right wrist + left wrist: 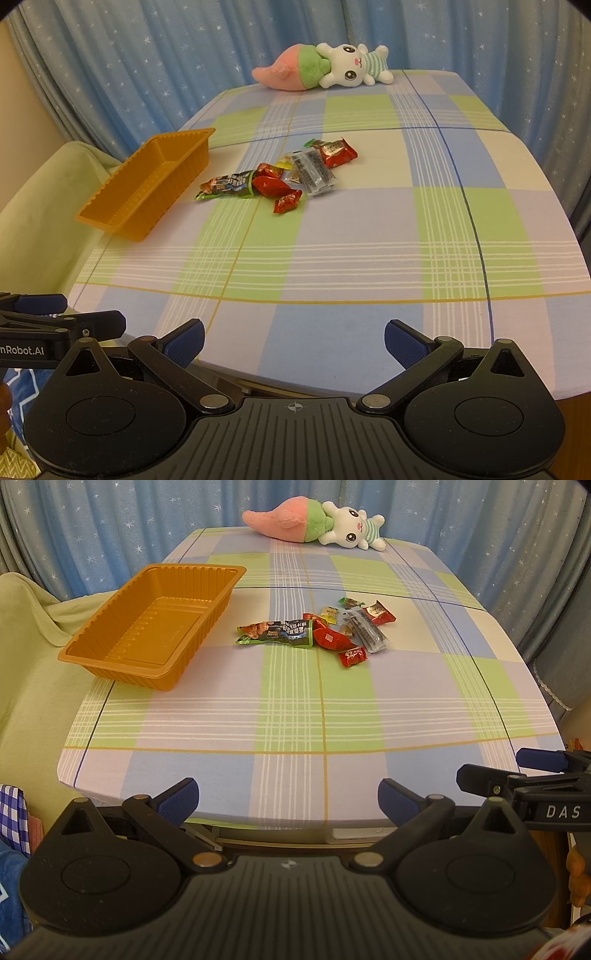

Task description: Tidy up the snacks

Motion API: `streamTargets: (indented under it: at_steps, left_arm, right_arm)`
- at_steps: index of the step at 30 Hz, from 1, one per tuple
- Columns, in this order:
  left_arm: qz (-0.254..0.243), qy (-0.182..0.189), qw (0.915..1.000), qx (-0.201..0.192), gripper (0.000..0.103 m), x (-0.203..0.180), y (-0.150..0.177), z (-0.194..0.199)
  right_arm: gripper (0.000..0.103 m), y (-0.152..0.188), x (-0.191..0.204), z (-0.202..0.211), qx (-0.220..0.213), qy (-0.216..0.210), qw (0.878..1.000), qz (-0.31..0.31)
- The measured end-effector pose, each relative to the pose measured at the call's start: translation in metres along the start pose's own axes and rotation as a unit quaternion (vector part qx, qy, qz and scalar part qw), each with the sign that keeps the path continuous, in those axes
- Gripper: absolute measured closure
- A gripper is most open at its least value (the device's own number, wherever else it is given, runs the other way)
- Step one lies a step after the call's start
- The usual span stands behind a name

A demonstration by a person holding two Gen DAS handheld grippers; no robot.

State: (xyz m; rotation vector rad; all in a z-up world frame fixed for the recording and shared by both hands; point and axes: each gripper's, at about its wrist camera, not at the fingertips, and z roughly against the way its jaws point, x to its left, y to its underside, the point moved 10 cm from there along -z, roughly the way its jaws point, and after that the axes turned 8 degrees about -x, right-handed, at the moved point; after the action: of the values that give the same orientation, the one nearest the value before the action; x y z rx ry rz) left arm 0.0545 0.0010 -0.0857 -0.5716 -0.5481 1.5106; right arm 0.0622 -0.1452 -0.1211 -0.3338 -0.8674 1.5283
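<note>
An empty orange plastic tray [110, 657] [110, 218] stands on the table's left side. Right of it lies a loose pile of wrapped snacks [328, 637] [273, 184]: a dark green packet [277, 632] [227, 184], several red packets and a clear wrapped bar [365, 631] [312, 173]. My left gripper [288, 799] hovers open at the near table edge with nothing between its fingers. My right gripper [293, 341] is open too, also at the near edge, and empty. Each gripper shows at the side of the other's view.
A checked cloth covers the table [295, 716] [332, 258]. A pink and white plush toy [314, 522] [321, 66] lies at the far edge. Blue starred curtains hang behind. A green covered seat [26, 657] stands left of the table.
</note>
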Motion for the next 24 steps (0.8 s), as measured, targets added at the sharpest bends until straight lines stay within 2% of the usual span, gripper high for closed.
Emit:
streamTargets:
  at_steps: [24]
  left_arm:
    - [-0.001,0.0,1.0,0.0,0.0,-0.0026,0.0028,0.0003]
  right_arm:
    - [0.0,0.001,-0.0033,-0.0003,-0.002,0.0,1.0,0.0]
